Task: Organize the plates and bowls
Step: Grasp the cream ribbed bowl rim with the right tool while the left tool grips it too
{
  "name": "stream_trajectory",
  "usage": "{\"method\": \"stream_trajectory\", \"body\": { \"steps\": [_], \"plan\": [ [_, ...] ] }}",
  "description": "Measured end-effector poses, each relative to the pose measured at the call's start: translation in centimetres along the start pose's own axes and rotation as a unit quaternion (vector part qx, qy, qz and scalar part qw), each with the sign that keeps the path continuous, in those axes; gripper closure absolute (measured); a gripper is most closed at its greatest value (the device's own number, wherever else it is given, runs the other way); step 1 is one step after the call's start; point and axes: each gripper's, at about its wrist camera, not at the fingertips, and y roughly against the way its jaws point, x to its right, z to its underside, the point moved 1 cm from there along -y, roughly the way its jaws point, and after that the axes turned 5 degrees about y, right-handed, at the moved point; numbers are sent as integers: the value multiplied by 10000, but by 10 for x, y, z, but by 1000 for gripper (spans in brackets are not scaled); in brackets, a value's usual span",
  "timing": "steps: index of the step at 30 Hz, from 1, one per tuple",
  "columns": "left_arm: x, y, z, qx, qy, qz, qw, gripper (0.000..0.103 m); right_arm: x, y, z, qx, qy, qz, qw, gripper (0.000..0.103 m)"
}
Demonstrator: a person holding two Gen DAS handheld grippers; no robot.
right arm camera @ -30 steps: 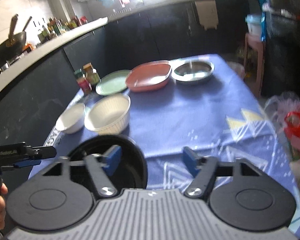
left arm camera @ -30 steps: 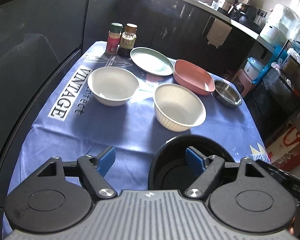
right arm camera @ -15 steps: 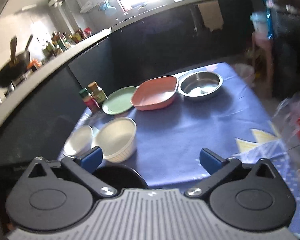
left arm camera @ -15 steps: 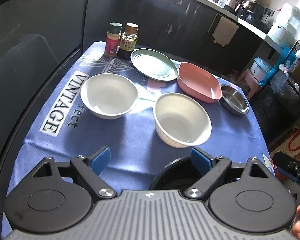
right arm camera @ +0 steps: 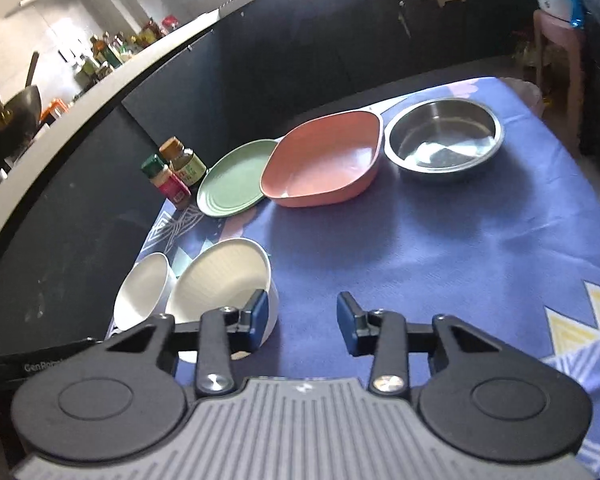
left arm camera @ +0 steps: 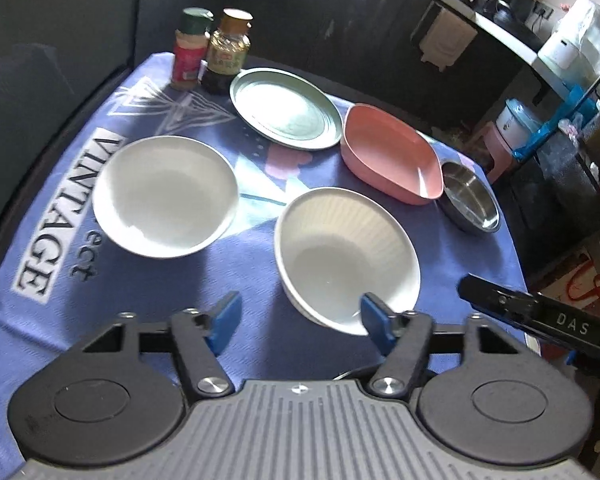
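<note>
On the blue cloth stand a smooth white bowl [left arm camera: 164,196] [right arm camera: 142,290], a ribbed cream bowl [left arm camera: 346,254] [right arm camera: 222,280], a green plate [left arm camera: 286,108] [right arm camera: 236,178], a pink squarish dish [left arm camera: 392,154] [right arm camera: 324,160] and a steel bowl [left arm camera: 470,196] [right arm camera: 444,138]. My left gripper [left arm camera: 300,320] is open and empty, its right fingertip over the ribbed bowl's near rim. My right gripper [right arm camera: 302,316] is open and empty, its left fingertip just in front of the ribbed bowl. The black bowl seen earlier is hidden under the grippers.
Two spice jars [left arm camera: 212,50] [right arm camera: 174,176] stand at the table's far left corner by the green plate. Dark cabinets run behind the table. A pink stool [right arm camera: 560,48] and shelving stand beyond the right end. The right gripper's body [left arm camera: 540,320] shows beside the left one.
Both grippers have moved forward over the table toward the ribbed cream bowl. The black bowl has dropped out of sight below them. The right gripper's jaws have narrowed somewhat.
</note>
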Motion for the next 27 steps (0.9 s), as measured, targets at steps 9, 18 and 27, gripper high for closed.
{"method": "stream_trajectory", "body": {
  "steps": [9, 18, 27],
  "plan": [
    [-10, -26, -11, -240, 277, 36, 9993, 73, -8, -26, -9, -350, 165, -111, 9992, 83],
    [-11, -30, -17, -161, 336, 72, 9993, 93, -13, -43, -13, -505, 109, 4, 9987, 103],
    [-2, -11, -17, 86, 89, 201, 9997, 93, -29, -21, -12, -253, 353, 148, 9989, 103]
  ]
}}
